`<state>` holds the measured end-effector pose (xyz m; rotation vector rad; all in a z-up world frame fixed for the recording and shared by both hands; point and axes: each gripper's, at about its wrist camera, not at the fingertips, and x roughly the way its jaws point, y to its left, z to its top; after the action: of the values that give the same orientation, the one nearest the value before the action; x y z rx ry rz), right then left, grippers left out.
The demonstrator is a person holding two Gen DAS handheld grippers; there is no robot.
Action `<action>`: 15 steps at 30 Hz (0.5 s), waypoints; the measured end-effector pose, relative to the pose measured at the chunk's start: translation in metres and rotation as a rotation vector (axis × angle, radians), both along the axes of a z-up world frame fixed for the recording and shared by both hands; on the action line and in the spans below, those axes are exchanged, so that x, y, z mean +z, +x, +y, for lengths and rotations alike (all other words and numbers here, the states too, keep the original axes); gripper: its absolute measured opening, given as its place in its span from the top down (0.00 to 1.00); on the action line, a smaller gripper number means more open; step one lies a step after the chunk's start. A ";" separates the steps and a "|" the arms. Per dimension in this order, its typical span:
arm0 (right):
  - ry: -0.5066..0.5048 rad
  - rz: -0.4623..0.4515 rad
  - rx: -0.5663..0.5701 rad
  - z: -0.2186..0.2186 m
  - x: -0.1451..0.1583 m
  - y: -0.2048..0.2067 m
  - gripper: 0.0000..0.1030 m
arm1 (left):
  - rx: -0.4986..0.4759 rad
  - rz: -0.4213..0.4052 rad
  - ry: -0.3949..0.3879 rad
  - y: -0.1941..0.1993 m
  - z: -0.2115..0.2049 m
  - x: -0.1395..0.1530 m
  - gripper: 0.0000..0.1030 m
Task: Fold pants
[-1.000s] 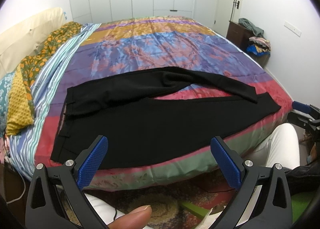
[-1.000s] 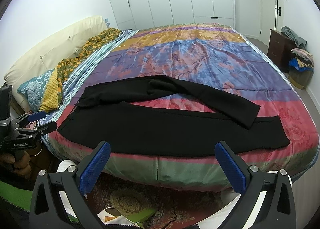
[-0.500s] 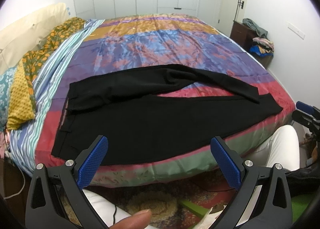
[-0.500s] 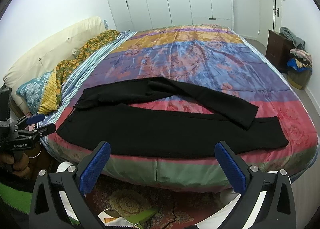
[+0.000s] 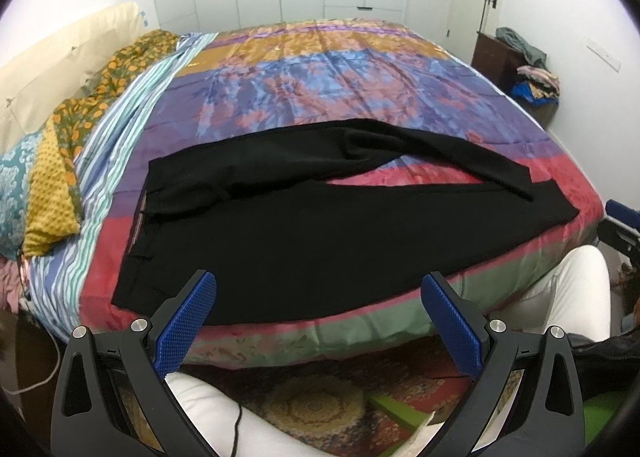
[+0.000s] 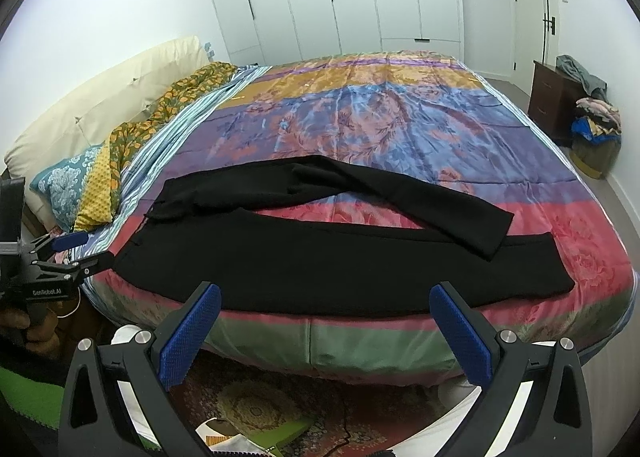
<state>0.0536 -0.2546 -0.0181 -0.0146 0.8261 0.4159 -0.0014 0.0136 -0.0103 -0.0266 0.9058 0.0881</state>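
Black pants (image 5: 320,225) lie spread along the near edge of the bed, waistband at the left, legs to the right. The far leg bends and its cuff crosses the near leg at the right (image 6: 480,229). My left gripper (image 5: 320,321) is open and empty, held off the bed's near edge toward the waist end. My right gripper (image 6: 324,329) is open and empty, also in front of the bed edge. The left gripper shows at the left edge of the right wrist view (image 6: 76,253).
The bed has a colourful striped cover (image 6: 380,117), pillows (image 6: 68,185) at the left and a cream headboard. A dark nightstand with clothes (image 6: 560,105) stands at the right. White wardrobe doors line the far wall. A patterned rug (image 5: 320,401) lies below.
Both grippers have moved a little closer to the bed; the pants look larger. The pants have not moved. Both grippers stay open.
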 end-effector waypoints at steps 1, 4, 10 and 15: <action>-0.002 0.002 0.000 0.000 0.000 0.000 0.00 | 0.001 0.001 0.002 0.000 0.000 0.000 0.01; -0.002 0.001 0.000 0.000 -0.001 0.000 0.00 | 0.002 0.009 0.007 0.001 -0.001 -0.001 0.01; -0.004 0.003 0.005 0.000 -0.001 0.001 0.00 | 0.010 0.019 0.012 0.004 0.000 -0.002 0.01; -0.007 0.009 0.012 0.004 -0.003 0.003 0.00 | 0.014 0.027 0.014 0.004 0.002 -0.003 0.01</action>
<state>0.0564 -0.2511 -0.0208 -0.0243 0.8369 0.4248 0.0024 0.0152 -0.0135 -0.0191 0.9321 0.1083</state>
